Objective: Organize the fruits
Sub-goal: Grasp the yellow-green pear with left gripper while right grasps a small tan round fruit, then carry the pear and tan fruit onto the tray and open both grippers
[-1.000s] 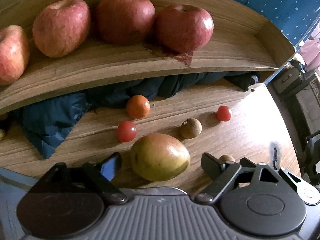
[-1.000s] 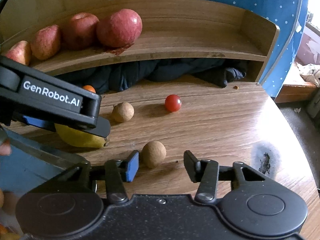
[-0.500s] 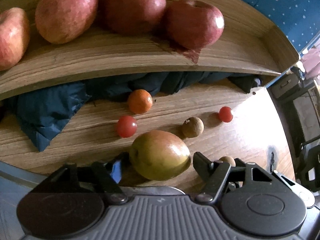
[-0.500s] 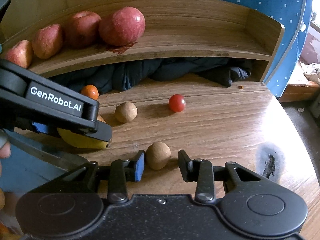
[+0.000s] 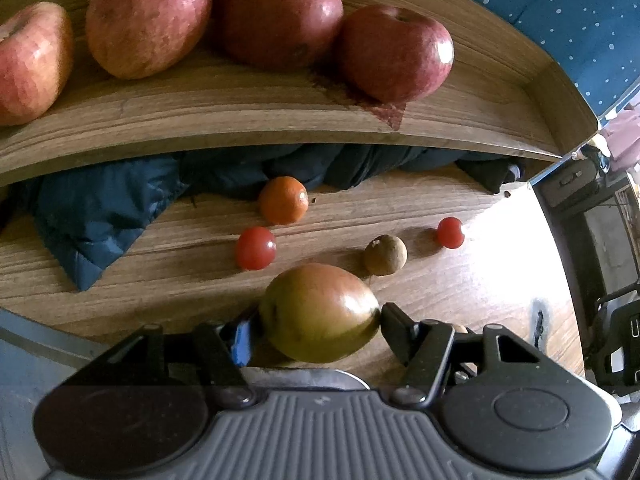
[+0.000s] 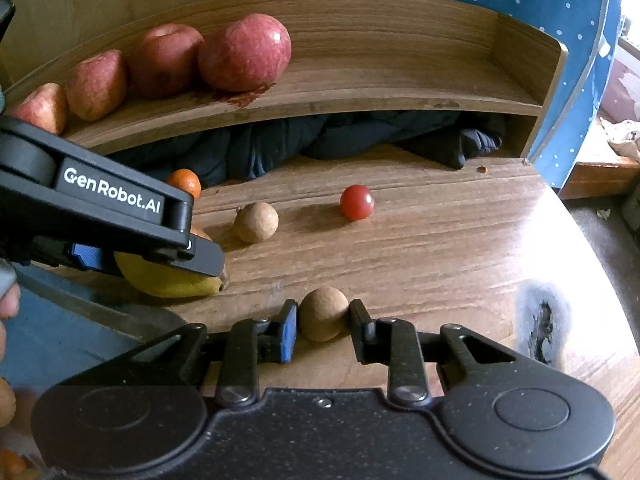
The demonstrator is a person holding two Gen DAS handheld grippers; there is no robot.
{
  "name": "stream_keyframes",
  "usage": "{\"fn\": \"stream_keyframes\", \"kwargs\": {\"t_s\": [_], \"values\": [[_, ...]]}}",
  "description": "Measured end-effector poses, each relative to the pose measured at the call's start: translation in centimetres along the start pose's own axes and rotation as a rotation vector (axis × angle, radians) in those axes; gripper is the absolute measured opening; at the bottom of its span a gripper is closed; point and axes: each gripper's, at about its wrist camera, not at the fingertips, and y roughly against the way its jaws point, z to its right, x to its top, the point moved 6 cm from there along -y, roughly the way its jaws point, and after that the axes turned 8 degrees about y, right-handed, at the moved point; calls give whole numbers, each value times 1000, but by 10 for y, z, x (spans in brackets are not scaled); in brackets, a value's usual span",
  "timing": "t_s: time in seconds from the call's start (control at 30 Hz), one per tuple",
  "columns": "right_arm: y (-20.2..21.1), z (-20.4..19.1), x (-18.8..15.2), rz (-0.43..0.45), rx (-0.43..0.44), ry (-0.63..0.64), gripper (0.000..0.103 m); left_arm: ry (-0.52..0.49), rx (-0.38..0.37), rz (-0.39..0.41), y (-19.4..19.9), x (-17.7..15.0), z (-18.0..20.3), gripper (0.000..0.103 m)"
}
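Observation:
My left gripper [image 5: 316, 320] is shut on a green-red mango [image 5: 320, 312], which rests on the wooden table [image 5: 460, 292]; the same mango [image 6: 168, 280] shows yellow under the left gripper in the right wrist view. My right gripper [image 6: 323, 320] is shut on a small round brown fruit [image 6: 322, 318] near the table's front. Loose on the table lie a small orange [image 5: 283, 200], two cherry tomatoes [image 5: 255, 248] [image 5: 450, 232] and another brown fruit [image 5: 385, 255]. Several red apples [image 5: 394, 52] sit on the curved wooden shelf [image 5: 240, 120].
A dark blue cloth [image 5: 104, 208] is bunched under the shelf at the back of the table. The shelf's right half [image 6: 420, 80] holds nothing. A dark burn mark [image 6: 540, 320] stains the table at the right. A person's fingertip [image 6: 8, 300] shows at the left edge.
Both grippers have closed in: the left fingers have shut on the mango, the right fingers on the small brown fruit. Both moved slightly forward.

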Motion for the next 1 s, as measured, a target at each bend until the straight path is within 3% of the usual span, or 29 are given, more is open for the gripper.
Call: {"fn": "stream_keyframes", "kwargs": {"t_s": [1.0], "values": [[64,-31,-27,61,23,15,29,-36,-48,85,44,-32,2,62]]}}
